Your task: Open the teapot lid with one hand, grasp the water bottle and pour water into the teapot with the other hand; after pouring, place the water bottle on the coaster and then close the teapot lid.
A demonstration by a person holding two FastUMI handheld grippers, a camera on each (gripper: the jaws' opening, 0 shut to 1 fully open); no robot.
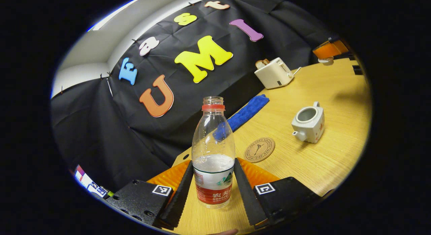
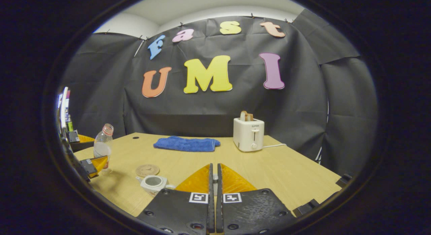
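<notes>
- Left gripper (image 1: 213, 188): fingers spread on either side of the water bottle (image 1: 213, 154), close along its lower body; cannot tell whether both press on it.
- Water bottle: upright on the wooden table (image 1: 303, 167), uncapped, partly filled with water, with an orange ring at the neck; seen also at the far left in the right gripper view (image 2: 102, 145), beside the left gripper.
- Cork coaster (image 1: 259, 149): flat on the table, just beyond the bottle, between bottle and teapot.
- White teapot (image 1: 309, 123): lid off, mouth open, spout toward the coaster; in the right gripper view (image 2: 153, 183) just left of the right gripper's fingers.
- Right gripper (image 2: 214, 181): fingers together, only a thin gap between them; something small and pale inside the gap, cannot tell what.
- Blue towel (image 2: 186, 143): folded, near the back edge of the table.
- White toaster (image 2: 248, 134): right of the towel, with bread sticking out of the slot.
</notes>
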